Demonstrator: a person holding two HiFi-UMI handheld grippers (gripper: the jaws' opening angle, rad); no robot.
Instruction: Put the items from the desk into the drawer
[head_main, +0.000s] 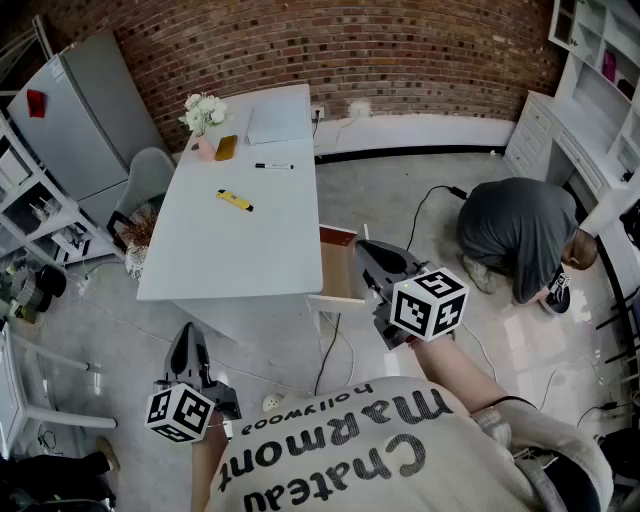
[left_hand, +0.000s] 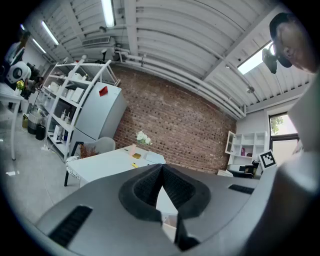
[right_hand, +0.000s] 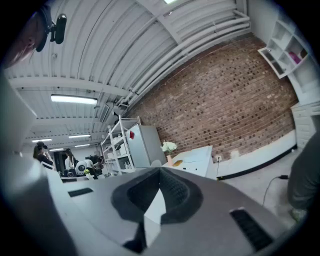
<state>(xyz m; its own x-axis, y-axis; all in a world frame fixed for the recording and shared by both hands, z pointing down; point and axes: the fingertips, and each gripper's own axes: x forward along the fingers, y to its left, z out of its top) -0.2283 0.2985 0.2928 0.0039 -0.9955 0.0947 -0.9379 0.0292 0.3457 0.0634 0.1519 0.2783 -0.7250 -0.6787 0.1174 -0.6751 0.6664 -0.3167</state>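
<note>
On the white desk lie a yellow utility knife, a black marker, an orange flat item and a white closed laptop or notebook. The desk's wooden drawer is pulled out at its right side. My right gripper hovers just right of the drawer, shut and empty. The left gripper hangs below the desk's near edge, shut with nothing in it. In the left gripper view the pads meet with the desk ahead.
A vase of white flowers stands at the desk's far left corner. A person crouches on the floor to the right. A grey fridge, a chair and shelves stand left. A black cable runs under the drawer.
</note>
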